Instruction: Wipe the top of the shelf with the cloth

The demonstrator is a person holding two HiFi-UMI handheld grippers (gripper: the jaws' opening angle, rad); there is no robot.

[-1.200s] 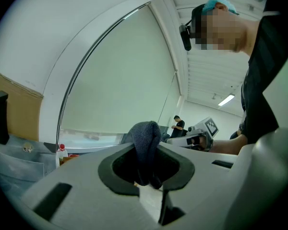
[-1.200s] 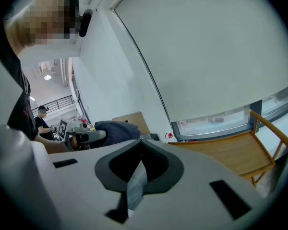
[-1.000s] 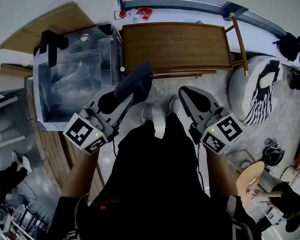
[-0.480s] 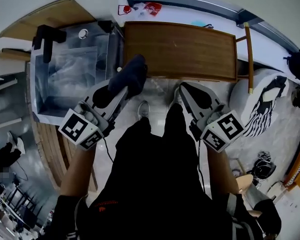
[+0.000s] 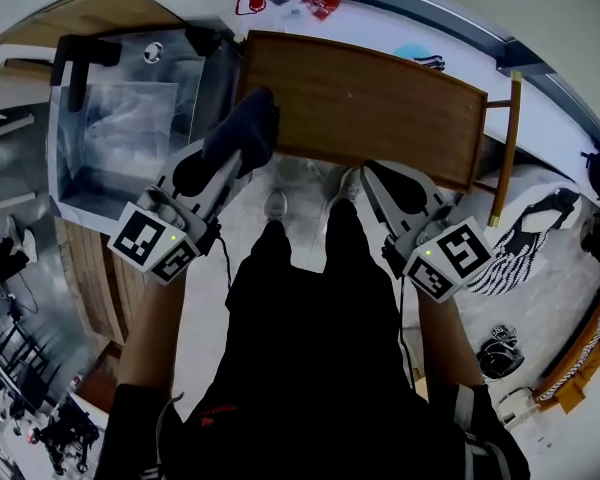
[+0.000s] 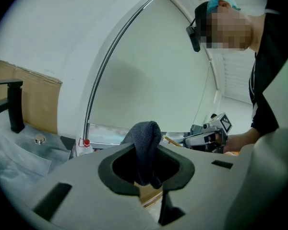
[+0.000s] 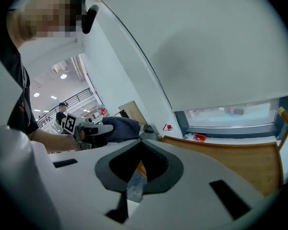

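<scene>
- Though not yet wiping, pinched in the left gripper (image 5: 230, 163) at centre left: dark cloth (image 5: 246, 126), at the left end of the shelf top (image 5: 370, 103), contact unclear.
- Upper centre: that wooden top, judged wholly left to wipe.
- Centre right: right gripper (image 5: 372, 180), pressed together on nothing.

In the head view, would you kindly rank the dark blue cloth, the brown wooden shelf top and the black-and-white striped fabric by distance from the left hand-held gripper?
1. Dark blue cloth, in its jaws.
2. Brown wooden shelf top, just ahead-right.
3. Black-and-white striped fabric, far right.
</scene>
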